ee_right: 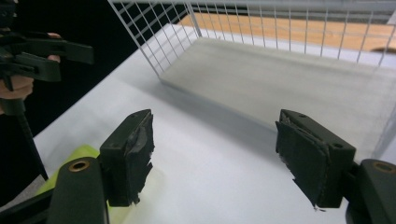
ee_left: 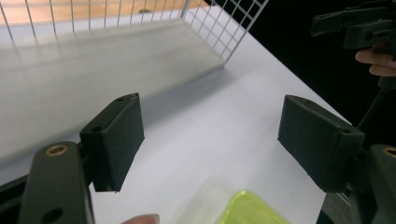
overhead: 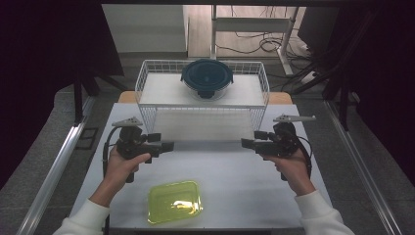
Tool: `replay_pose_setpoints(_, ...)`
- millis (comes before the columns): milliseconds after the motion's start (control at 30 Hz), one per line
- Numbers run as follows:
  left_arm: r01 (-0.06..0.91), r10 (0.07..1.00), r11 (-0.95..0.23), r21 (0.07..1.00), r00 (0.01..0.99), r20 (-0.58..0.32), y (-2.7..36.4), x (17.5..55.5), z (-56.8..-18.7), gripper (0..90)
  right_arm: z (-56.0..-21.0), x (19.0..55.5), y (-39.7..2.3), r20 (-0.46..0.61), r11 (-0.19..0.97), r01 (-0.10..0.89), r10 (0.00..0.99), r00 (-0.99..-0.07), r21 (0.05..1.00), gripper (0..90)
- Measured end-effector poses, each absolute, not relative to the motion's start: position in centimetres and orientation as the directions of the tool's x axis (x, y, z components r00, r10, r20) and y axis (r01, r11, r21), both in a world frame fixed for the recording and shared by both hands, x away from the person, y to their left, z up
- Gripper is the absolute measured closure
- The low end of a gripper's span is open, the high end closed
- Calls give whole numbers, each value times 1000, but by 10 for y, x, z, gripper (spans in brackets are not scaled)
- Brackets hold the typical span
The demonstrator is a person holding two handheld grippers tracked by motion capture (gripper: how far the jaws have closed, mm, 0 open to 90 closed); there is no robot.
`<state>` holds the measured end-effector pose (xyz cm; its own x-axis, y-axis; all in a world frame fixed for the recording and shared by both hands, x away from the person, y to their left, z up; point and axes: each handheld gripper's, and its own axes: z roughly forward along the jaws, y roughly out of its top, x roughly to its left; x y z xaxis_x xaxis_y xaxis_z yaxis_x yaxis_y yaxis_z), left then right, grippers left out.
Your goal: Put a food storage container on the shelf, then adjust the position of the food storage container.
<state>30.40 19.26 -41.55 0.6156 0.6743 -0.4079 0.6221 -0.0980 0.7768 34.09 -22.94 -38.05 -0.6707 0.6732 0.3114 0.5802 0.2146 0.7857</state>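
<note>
While both tools gape, the yellow-green lid (overhead: 174, 201) lies apparently translucent.

One yellow-green lid (overhead: 174, 201), one lidded round container (overhead: 207, 78) (dark lid), one wire rack (overhead: 147, 78), two claws.

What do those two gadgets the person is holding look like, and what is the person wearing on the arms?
Each hand holds a black pistol-like tool: the left gripper and the right gripper. Each carries a grey three-cornered plate on top and trails a black cable. Up close, the fingers are chunky black blocks faced with dark pads, with brass-coloured rings at their mounts. The right gripper's pads look frayed at the edges. The sleeves are white.
</note>
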Motion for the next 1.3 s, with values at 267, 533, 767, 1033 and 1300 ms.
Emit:
replay_pose_setpoints(267, 644, 702, -135, 753, 599, -386, 196, 290, -434, 225, -404, 329, -242, 311, 224, 605, 693, -650, 764, 277)
replay_pose_setpoints(533, 668, 725, -153, 729, 577, -376, 199, 286, -445, 231, -425, 323, -249, 321, 236, 640, 708, -629, 732, 277)
replay_pose_setpoints(767, 675, 733, -166, 719, 572, -368, 196, 286, -449, 235, -428, 322, -247, 316, 247, 645, 712, -627, 723, 277)
replay_pose_setpoints(1033, 671, 740, -167, 722, 569, -358, 199, 283, -447, 235, -430, 322, -247, 311, 251, 646, 716, -625, 721, 275)
replay_pose_setpoints(1300, 671, 775, -198, 715, 554, -305, 205, 271, -447, 256, -434, 322, -249, 312, 249, 655, 724, -615, 713, 275)
